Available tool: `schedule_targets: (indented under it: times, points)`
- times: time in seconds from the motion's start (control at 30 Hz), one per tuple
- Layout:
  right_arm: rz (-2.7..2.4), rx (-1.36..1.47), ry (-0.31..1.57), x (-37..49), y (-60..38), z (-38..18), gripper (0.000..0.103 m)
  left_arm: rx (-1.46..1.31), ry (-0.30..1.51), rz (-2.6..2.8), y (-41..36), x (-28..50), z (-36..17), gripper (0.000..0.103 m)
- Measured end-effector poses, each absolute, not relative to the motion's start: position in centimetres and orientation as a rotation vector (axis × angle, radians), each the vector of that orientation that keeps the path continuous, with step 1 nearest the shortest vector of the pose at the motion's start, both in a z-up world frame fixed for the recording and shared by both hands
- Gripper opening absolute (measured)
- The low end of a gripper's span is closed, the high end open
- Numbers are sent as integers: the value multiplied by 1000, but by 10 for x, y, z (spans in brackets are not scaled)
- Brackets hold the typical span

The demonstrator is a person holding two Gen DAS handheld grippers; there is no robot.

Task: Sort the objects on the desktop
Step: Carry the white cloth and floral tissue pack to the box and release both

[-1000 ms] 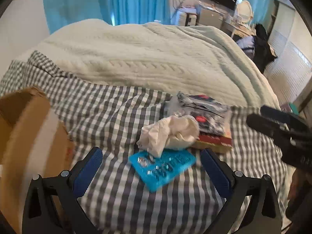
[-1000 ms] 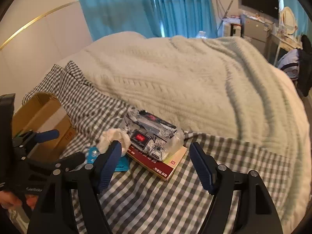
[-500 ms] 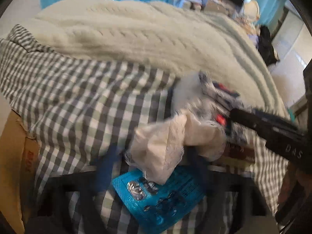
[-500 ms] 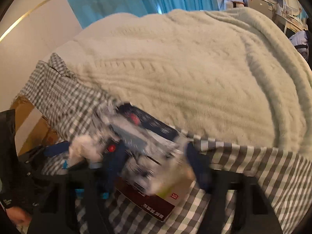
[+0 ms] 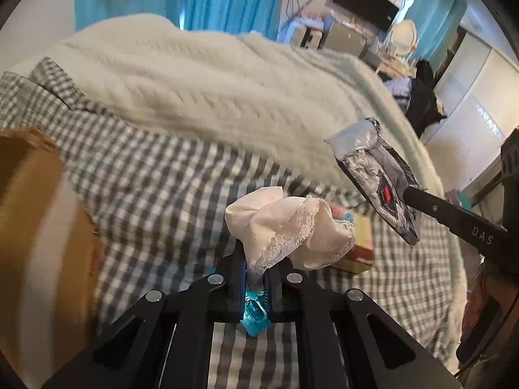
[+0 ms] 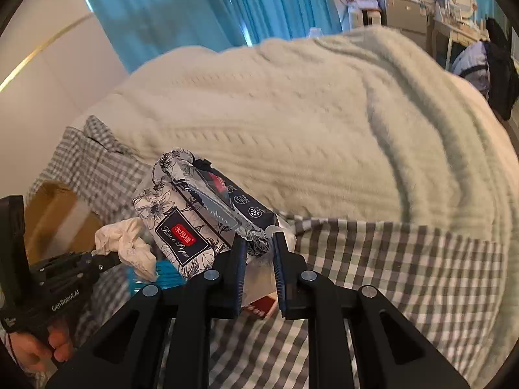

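My left gripper (image 5: 256, 275) is shut on a crumpled white lace cloth (image 5: 288, 227) and holds it above the checked bedsheet (image 5: 155, 188). The cloth also shows in the right wrist view (image 6: 129, 243). My right gripper (image 6: 258, 253) is shut on the corner of a black-and-white flowered tissue pack (image 6: 194, 217) and holds it lifted; the pack also shows in the left wrist view (image 5: 379, 178). A blue plastic pack (image 5: 254, 314) lies on the sheet under the left gripper. A red book (image 5: 356, 253) lies behind the cloth.
A brown cardboard box (image 5: 39, 243) stands at the left beside the bed, also in the right wrist view (image 6: 55, 214). A cream knitted blanket (image 5: 211, 90) covers the far part of the bed. Furniture and blue curtains (image 6: 194, 9) stand at the back.
Both grippers have shut from open. The left one has taken the white cloth and lifted it. The right one has taken the tissue pack and lifted it off the red book.
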State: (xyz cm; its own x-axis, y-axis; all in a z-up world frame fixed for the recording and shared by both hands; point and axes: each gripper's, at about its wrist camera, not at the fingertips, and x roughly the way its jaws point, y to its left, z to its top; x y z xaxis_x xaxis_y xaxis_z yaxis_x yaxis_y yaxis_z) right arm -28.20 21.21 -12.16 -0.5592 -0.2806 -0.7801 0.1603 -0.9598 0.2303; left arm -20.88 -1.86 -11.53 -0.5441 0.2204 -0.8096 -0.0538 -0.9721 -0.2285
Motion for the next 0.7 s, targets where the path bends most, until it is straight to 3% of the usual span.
schedule_targets:
  times: [0.2, 0.43, 0.57, 0.7]
  points:
    - [-2511, 1154, -294, -253, 179, -54, 15, -1280, -412, 2657, -50, -178, -52, 8]
    - [-2384, 897, -159, -223, 69, 21, 15, -1137, -375, 2912, -130, -142, 17, 8]
    - [-2280, 860, -95, -221, 1, 25, 15, -1236, -334, 3055, -184, -129, 11, 8]
    - [-2209, 938, -101, -231, -47, -4, 20, -1371, -438, 3067, -230, -128, -14, 8]
